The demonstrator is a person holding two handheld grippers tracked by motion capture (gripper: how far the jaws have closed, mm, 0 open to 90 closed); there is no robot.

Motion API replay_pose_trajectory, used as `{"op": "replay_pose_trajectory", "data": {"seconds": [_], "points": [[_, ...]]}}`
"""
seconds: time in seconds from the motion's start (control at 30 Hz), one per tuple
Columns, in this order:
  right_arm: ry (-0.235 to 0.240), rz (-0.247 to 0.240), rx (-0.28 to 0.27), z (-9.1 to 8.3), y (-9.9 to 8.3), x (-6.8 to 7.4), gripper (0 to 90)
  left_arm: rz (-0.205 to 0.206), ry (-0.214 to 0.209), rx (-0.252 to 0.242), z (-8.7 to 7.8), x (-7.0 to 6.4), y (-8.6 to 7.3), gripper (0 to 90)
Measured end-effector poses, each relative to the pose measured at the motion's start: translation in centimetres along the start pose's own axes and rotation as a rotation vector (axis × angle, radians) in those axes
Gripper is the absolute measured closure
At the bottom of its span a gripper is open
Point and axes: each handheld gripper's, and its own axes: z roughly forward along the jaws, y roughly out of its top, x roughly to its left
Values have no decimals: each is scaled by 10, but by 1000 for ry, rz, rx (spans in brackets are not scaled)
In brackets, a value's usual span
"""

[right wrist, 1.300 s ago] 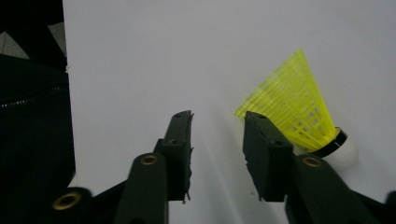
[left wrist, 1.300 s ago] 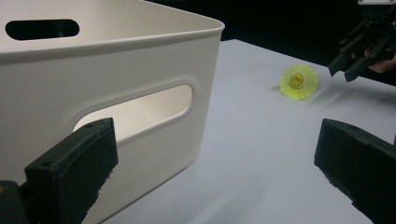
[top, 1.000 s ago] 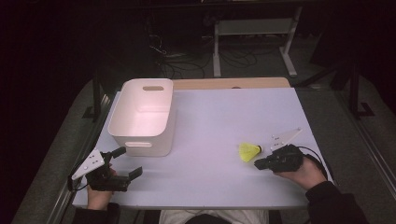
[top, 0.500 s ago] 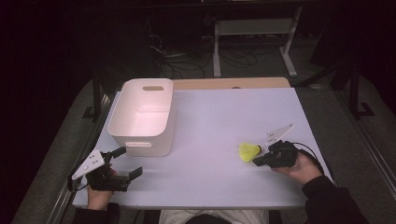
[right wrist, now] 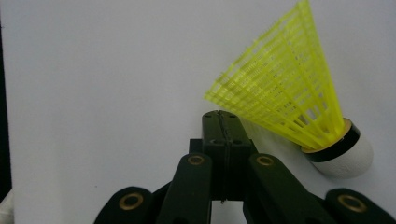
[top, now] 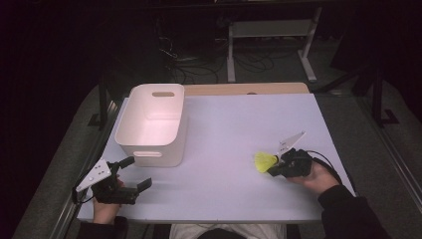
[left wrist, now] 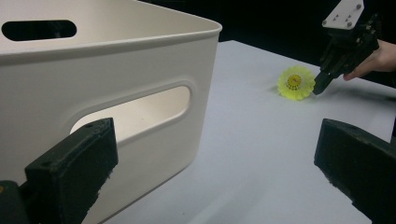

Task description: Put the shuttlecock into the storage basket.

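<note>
The right gripper (top: 276, 168) has closed in on the yellow shuttlecock (top: 265, 162) over the last second: before, it lay a little way off on the side away from the white bin (top: 152, 124), and now its tip is right against the shuttlecock's skirt. In the right gripper view its jaws are pressed flat together with nothing between them, and the shuttlecock (right wrist: 299, 107) lies just beside them, its mesh skirt touching or nearly touching the jaw tips, its white cork nose pointing off to the lower right. So this is contact, not a grasp. The shuttlecock has also crept slightly toward the bin, which suggests it is being nudged.

The shuttlecock rests on the pale surface (top: 229, 129), well apart from the bin, on the far side of it from the left gripper. From the left gripper view the shuttlecock (left wrist: 296, 82) shows its open skirt end, with the right gripper (left wrist: 327, 77) at its edge.

The left gripper (top: 137, 174) has not moved; it sits just in front of the bin's near wall (left wrist: 116, 107) with its jaws spread wide and empty.

As I read it, the job is to get the shuttlecock into the bin, and that has barely begun: the right gripper's jaws would need to open and close around the skirt or cork before any lift
</note>
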Motion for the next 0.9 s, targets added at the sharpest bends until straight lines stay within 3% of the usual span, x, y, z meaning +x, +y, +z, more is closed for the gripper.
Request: {"op": "replay_pose_trajectory", "data": {"seconds": [0.67,0.9], "points": [[-31,22,-32,3,3,-11,888,0,-2,-3,0,0,0,0],[-39,11,-38,6,12,-15,888,0,0,-5,0,0,0,0]]}}
